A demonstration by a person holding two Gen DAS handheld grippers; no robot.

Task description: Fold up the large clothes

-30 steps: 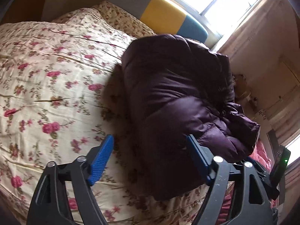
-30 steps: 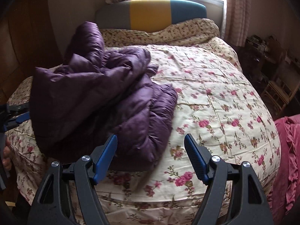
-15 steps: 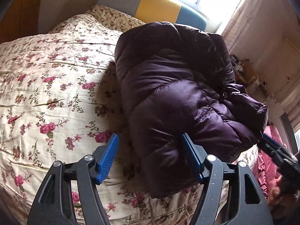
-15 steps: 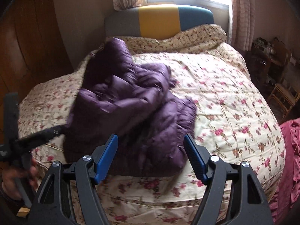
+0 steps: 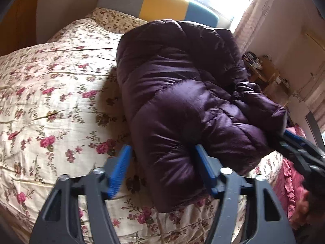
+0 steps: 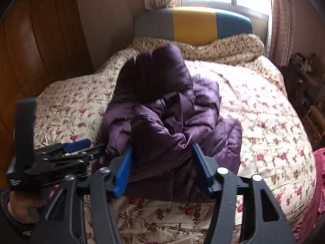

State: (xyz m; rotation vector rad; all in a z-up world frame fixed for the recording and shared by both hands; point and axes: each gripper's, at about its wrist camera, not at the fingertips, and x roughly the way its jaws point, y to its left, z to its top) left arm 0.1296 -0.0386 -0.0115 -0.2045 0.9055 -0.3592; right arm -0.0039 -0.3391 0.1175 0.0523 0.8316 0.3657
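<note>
Purple down jacket [image 5: 189, 101] is lying bundled on the floral quilt [image 5: 50, 93] of the bed, nearer its foot. My left hand-held gripper [image 5: 161, 170] is straddling the jacket's near end, jaws just been closing, right pad touching the fabric, left pad apart from it. My right hand-held gripper [image 6: 162, 166] is closing around the other near edge; pads at the fabric, can't tell if they're clamping.

Jacket [image 6: 168, 122] on bed [image 6: 264, 109] at frame centre; headboard [image 6: 193, 26] behind at top; left tongs [image 6: 81, 148] lower left
</note>
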